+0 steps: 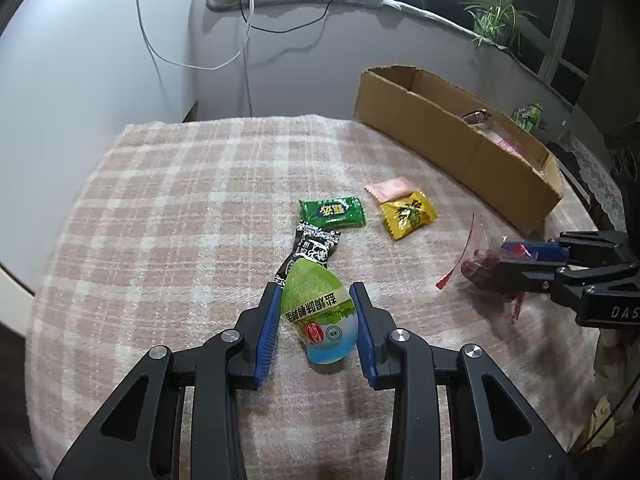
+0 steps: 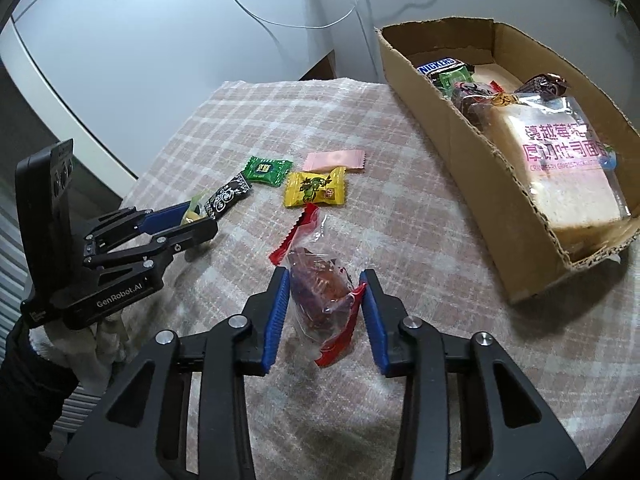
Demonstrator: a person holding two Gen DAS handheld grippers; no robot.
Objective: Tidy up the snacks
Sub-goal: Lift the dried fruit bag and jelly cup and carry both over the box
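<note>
Sitting between the blue pads of the left gripper (image 1: 316, 312) is a green egg-shaped snack (image 1: 319, 314), squeezed from both sides. The right gripper (image 2: 325, 308) pinches a clear bag of red snack (image 2: 320, 294). Past both jaws lie small candies, then the cardboard box (image 2: 472, 168).

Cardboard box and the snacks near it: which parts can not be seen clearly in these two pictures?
- Cardboard box contents, left wrist view: near wall hides almost everything inside.
- Box's right end, right wrist view: cut off by the round picture edge.
- Egg-shaped packet, right wrist view: mostly hidden by the left tongs.
- Pink packet, left wrist view: partly covered by the yellow packet.
</note>
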